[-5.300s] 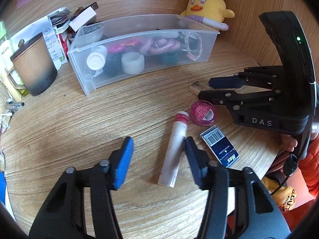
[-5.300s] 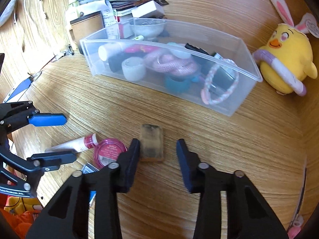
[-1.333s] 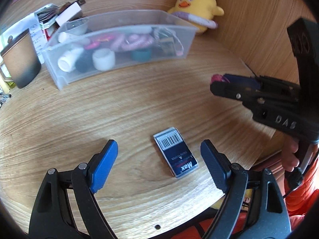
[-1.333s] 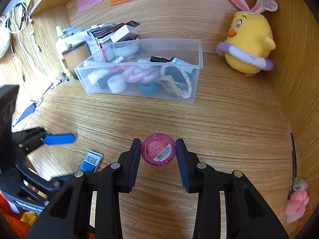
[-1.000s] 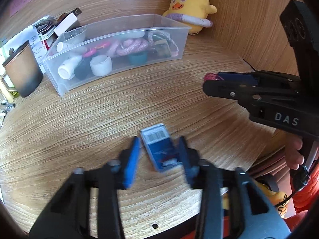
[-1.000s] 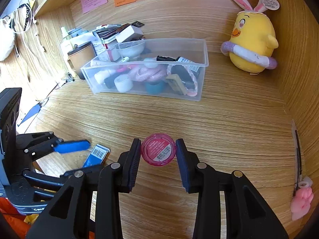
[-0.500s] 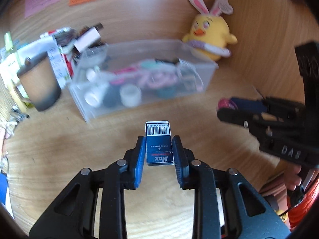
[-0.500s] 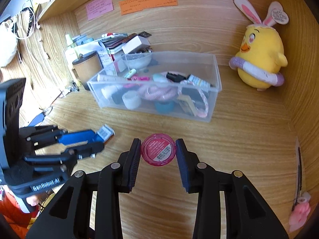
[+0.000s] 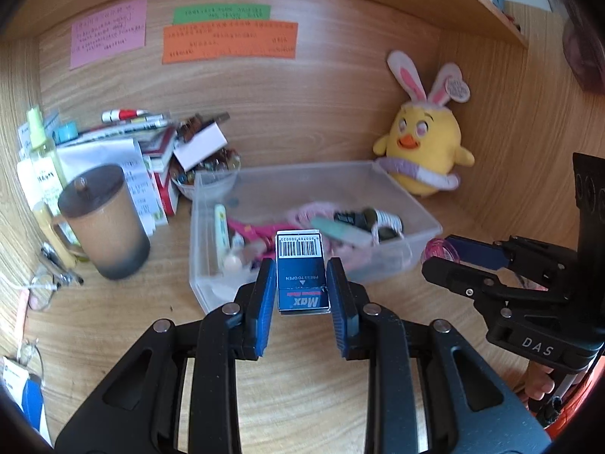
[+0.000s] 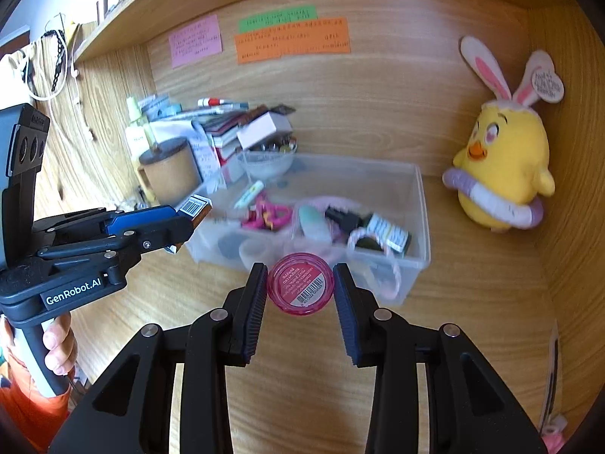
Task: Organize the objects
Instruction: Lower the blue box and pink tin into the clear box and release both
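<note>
My left gripper (image 9: 301, 291) is shut on a dark blue Max staple box (image 9: 300, 270) with a barcode and holds it in the air, just in front of the clear plastic bin (image 9: 416, 208). My right gripper (image 10: 300, 295) is shut on a round pink jar (image 10: 300, 283), also raised near the bin's front wall (image 10: 418, 234). The bin holds several small things: pink cords, a tube, a dark bottle. The left gripper also shows in the right wrist view (image 10: 189, 219) at the bin's left end. The right gripper shows in the left wrist view (image 9: 446, 255) with the pink jar (image 9: 436, 249).
A yellow chick plush (image 9: 423, 147) sits right of the bin against the back wall. A brown lidded mug (image 9: 102, 223) and a pile of papers, pens and boxes (image 9: 151, 143) stand to the left. Sticky notes (image 9: 227, 41) hang on the wooden back wall.
My left gripper closed on the staple box on the desk and lifted it toward the bin. My right gripper, holding the pink jar throughout, rose and moved nearer the bin.
</note>
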The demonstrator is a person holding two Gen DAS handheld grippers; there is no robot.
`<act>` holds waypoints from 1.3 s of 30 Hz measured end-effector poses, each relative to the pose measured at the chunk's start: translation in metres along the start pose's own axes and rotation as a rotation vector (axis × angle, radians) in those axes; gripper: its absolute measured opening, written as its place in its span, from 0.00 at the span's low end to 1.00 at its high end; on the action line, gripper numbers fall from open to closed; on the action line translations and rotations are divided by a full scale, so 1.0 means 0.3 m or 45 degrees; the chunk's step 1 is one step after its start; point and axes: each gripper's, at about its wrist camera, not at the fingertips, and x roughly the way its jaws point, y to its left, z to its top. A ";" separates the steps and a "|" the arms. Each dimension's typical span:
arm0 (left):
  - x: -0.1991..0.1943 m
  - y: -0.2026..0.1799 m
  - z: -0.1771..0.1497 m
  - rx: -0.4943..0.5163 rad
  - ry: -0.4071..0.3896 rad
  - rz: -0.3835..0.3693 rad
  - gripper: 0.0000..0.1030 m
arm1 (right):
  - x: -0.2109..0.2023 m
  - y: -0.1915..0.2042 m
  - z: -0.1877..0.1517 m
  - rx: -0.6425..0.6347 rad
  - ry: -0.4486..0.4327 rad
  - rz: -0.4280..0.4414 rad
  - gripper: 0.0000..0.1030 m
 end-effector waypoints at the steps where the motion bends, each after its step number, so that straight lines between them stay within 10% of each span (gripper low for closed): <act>1: 0.000 0.003 0.010 0.000 -0.006 0.000 0.26 | 0.003 0.000 0.014 0.000 -0.008 -0.002 0.32; 28: 0.283 0.113 0.059 -0.111 0.185 -0.039 0.27 | 0.325 -0.078 0.117 0.076 0.143 -0.083 0.32; 39: 0.203 0.107 0.063 -0.111 0.129 -0.063 0.35 | 0.219 -0.044 0.110 0.002 0.080 -0.080 0.52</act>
